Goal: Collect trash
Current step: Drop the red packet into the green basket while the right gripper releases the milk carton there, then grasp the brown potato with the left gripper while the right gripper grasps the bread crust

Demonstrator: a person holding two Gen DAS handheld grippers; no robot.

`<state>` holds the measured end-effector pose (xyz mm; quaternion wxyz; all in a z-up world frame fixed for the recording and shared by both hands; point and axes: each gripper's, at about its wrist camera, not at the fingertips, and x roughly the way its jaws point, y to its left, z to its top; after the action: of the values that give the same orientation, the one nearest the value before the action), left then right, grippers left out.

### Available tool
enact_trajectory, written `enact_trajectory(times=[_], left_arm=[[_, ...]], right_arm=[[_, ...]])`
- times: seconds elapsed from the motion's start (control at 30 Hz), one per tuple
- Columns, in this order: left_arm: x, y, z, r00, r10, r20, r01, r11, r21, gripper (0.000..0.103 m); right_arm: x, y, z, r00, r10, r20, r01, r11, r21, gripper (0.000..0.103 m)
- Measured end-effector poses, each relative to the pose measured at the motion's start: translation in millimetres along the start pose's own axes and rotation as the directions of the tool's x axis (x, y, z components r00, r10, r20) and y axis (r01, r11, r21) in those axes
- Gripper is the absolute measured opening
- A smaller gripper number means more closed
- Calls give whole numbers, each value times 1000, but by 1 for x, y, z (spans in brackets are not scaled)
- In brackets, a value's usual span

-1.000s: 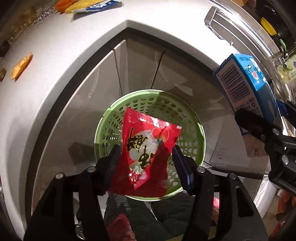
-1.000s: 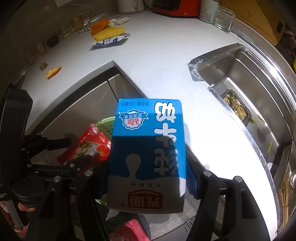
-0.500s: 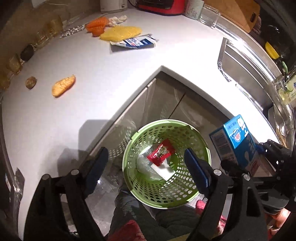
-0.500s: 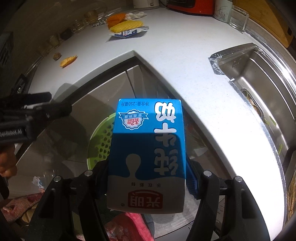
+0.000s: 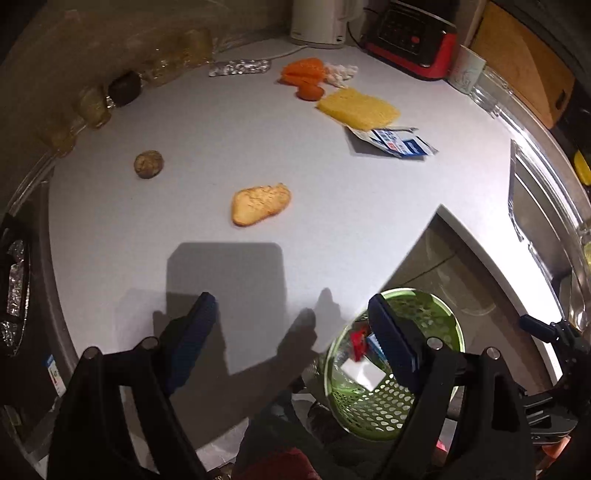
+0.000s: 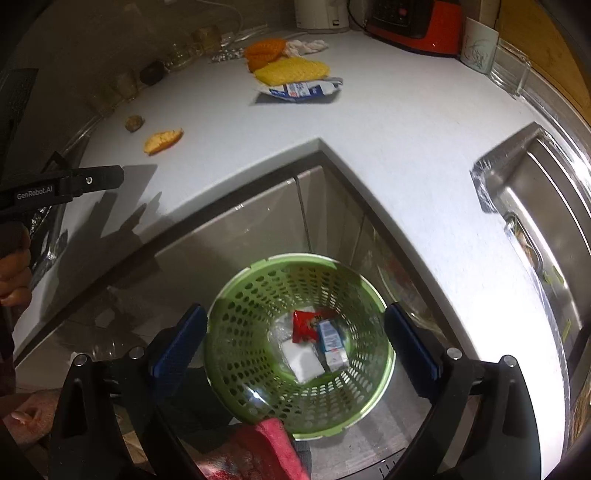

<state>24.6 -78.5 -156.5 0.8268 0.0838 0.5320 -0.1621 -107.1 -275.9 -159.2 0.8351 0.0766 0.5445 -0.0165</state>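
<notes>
Now the right gripper (image 6: 293, 341) hangs directly over the green basket (image 6: 236, 328), its fingers (image 6: 177, 341) spread wide with nothing between them; they have just been opening. In the basket's bottom lie the blue milk carton (image 6: 332, 345), a red snack packet (image 6: 306, 325) and a white scrap (image 6: 303, 362), the carton touching the packet's right side. The basket stands on the floor in the inner corner of the L-shaped bench (image 6: 388, 122), below the bench's edge and in front of the grey cabinet doors (image 6: 258, 229).

The left gripper (image 5: 291, 332) is out over the bench's white top, fingers (image 5: 194, 328) open and empty, their jaws having just parted too. Its right finger overlaps the basket's rim in the left wrist view, while its left finger is over bare bench.

Ahead of the left gripper the bench is clear up to an orange peel piece (image 5: 260, 203). Further back sit a small brown lump (image 5: 147, 164), a torn blue-and-white wrapper (image 5: 397, 142) touching a yellow sponge-like slab (image 5: 358, 109), and orange peels (image 5: 303, 72). A steel sink (image 6: 546, 229) bounds the bench on the right; a red appliance (image 6: 417, 22) and white kettle (image 6: 321, 14) stand along the back wall.
</notes>
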Motion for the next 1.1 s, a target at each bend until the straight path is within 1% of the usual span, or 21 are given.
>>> enact_trajectory(times=[0.13, 0.27, 0.43, 0.57, 0.77, 0.8, 0.87, 0.9, 0.93, 1.0, 1.07, 1.1], left_arm=[[2, 43, 22, 999, 26, 32, -24, 998, -57, 80], [19, 86, 48, 998, 44, 43, -39, 994, -104, 80], [46, 124, 75, 997, 65, 52, -59, 991, -120, 80], [68, 141, 90, 996, 75, 43, -70, 991, -115, 80], [93, 151, 105, 997, 68, 21, -66, 994, -86, 79], [96, 152, 107, 997, 72, 18, -70, 994, -81, 77], [101, 153, 109, 997, 72, 9, -72, 995, -66, 66], [103, 153, 109, 997, 73, 5, -73, 995, -62, 64], [105, 152, 110, 997, 74, 3, -73, 996, -58, 60], [106, 151, 111, 998, 69, 11, -68, 996, -54, 54], [106, 151, 112, 999, 51, 14, -50, 998, -48, 38], [105, 151, 113, 999, 48, 16, -47, 998, -47, 36]], right_arm=[[2, 28, 37, 999, 20, 48, -19, 999, -37, 100], [14, 61, 77, 995, 49, 85, -44, 997, -65, 100], [37, 95, 119, 991, 80, 104, -74, 996, -54, 100], [63, 120, 145, 993, 77, 91, -73, 996, -50, 100], [91, 135, 159, 996, 71, 54, -70, 997, -19, 100], [95, 135, 159, 996, 68, 49, -68, 998, -14, 100], [99, 136, 160, 997, 62, 40, -62, 998, -6, 100], [101, 136, 161, 998, 56, 35, -56, 998, -1, 100], [103, 136, 161, 998, 51, 32, -51, 999, 3, 100], [104, 135, 160, 999, 45, 29, -45, 999, 15, 100], [106, 133, 160, 999, 41, 26, -42, 999, 28, 100], [107, 132, 160, 999, 39, 24, -40, 999, 31, 100]])
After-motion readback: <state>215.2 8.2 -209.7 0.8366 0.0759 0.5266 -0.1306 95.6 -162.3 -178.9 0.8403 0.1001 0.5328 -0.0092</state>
